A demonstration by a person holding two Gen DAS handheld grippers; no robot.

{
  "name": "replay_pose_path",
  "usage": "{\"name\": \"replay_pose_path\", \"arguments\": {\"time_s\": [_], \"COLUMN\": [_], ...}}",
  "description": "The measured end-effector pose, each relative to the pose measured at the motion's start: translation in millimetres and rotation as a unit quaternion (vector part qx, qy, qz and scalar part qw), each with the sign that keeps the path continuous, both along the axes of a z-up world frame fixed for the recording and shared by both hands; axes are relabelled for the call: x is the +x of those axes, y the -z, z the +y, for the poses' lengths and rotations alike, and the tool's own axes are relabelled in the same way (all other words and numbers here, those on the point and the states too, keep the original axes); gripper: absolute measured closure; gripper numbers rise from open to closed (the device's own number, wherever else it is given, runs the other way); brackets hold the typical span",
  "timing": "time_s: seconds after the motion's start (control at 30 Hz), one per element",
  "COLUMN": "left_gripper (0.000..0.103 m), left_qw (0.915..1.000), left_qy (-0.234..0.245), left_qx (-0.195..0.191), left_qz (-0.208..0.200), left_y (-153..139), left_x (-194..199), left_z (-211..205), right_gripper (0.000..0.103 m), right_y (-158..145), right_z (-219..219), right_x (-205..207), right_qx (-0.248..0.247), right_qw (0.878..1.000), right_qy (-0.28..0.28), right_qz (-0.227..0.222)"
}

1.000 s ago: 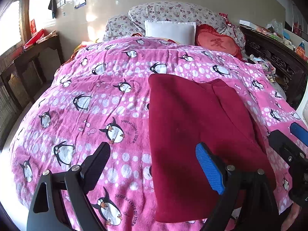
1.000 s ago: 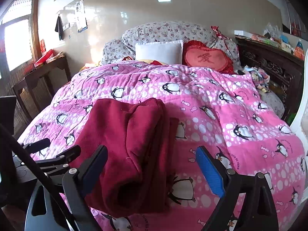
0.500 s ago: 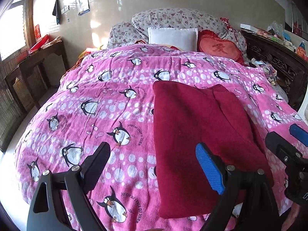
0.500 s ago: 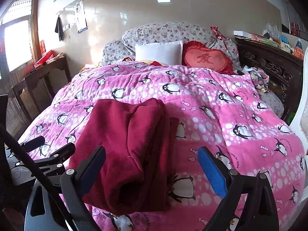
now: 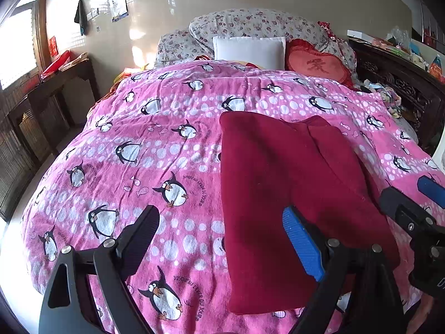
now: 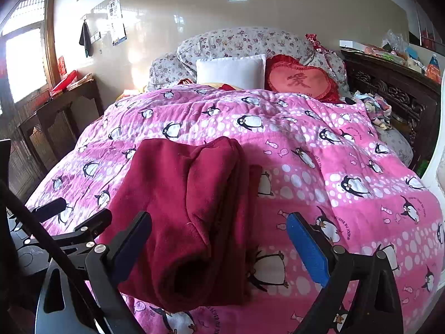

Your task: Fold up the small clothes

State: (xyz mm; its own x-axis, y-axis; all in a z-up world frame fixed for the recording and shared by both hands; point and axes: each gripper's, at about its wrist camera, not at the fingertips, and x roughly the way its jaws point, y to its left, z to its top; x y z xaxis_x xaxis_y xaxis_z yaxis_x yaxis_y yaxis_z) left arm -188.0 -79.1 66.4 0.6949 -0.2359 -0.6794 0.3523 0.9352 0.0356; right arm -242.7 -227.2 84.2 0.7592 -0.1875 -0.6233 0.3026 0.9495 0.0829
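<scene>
I find the dark red fleece garment (image 5: 292, 194) lying lengthwise on the pink penguin blanket (image 5: 167, 144), folded into a long strip. My left gripper (image 5: 219, 239) and right gripper (image 6: 219, 245) both stand wide apart, holding nothing, above its near end. Judgement: between folds. Next, I should grasp the near hem corners and carry them toward the far edge.
</scene>
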Motion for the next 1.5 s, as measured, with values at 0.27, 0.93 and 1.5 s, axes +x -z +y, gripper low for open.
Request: {"name": "replay_pose_path", "arguments": {"time_s": [0.27, 0.93, 1.5], "left_gripper": [0.013, 0.013, 0.013], "left_qw": [1.0, 1.0, 0.9999], "left_qy": [-0.001, 0.003, 0.008], "left_qx": [0.001, 0.004, 0.006], "left_qz": [0.001, 0.005, -0.001], "left_y": [0, 8, 8], "left_x": [0, 4, 5], "left_z": [-2, -2, -3], "right_gripper": [0.003, 0.003, 0.003], "right_y": [2, 5, 11], "right_z": [-1, -3, -6], "right_x": [3, 7, 11], "right_qx": [0.006, 0.011, 0.015], "right_qw": [1.0, 1.0, 1.0], "right_qy": [-0.001, 0.003, 0.004], "right_qz": [0.002, 0.01, 0.017]}}
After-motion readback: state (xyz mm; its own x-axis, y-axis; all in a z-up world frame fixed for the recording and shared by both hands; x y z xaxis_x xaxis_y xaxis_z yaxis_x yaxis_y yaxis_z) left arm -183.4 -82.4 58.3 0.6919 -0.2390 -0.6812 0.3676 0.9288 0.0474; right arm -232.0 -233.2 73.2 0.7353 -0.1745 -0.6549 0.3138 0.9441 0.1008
